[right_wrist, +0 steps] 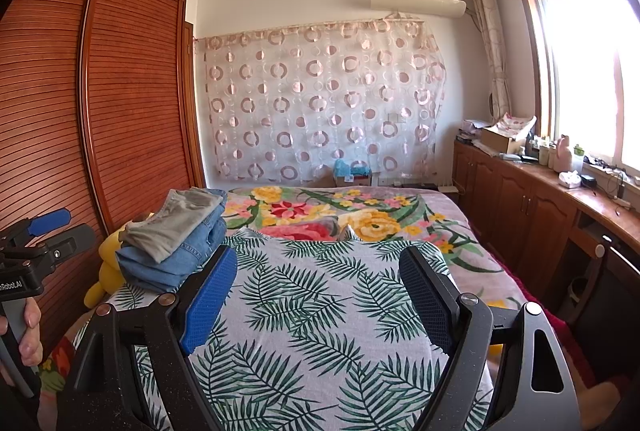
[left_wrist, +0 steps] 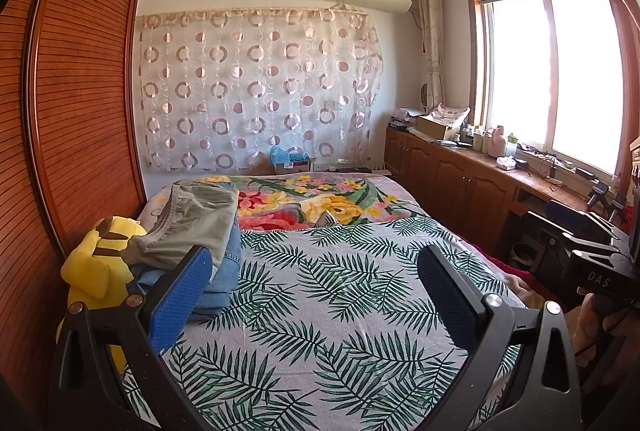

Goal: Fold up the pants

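Two hand-held grippers hover over a bed spread with a palm-leaf sheet (right_wrist: 320, 311). The left gripper (left_wrist: 316, 263) and the right gripper (right_wrist: 318, 267) both stand with jaws spread wide, nothing between the pads. The pants (right_wrist: 176, 235) lie folded in a stack, grey over blue denim, at the bed's left edge by the wardrobe (right_wrist: 120, 91), against what looks like a yellow plush toy (left_wrist: 96, 267), partly hidden. A person's hand (right_wrist: 28, 335) grips the left tool's handle.

Folded pants (right_wrist: 176, 235) lie stacked at the bed's left edge: a grey-olive pair (left_wrist: 192, 223) on top, blue jeans (right_wrist: 168, 263) beneath, edges slightly uneven.
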A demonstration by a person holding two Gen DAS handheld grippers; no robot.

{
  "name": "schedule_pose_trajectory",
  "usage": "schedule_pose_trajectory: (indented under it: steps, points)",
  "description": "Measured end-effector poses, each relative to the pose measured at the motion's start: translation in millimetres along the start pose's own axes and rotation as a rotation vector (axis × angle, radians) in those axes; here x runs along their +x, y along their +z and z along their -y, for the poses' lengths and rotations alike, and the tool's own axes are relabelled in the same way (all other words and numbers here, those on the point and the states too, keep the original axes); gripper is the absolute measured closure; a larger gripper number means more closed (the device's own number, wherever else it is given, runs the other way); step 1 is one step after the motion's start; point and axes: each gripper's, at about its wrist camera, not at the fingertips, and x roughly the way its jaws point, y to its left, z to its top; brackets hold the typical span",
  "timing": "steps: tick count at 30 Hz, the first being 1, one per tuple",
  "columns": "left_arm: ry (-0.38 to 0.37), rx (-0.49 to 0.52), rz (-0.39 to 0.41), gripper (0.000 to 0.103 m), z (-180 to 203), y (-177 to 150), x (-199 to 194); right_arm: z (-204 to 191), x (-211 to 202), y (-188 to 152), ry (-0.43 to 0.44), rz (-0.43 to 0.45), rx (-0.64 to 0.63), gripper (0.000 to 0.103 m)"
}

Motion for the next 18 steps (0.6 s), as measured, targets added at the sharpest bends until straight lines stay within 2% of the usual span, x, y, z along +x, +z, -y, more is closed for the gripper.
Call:
schedule_pose_trajectory:
  steps: [18]
  points:
    - [0.000,0.000,0.002,0.001,-0.8,-1.3,-0.3,-1.3,-0.8,-0.5,0.002,0.002,0.000,0.018]
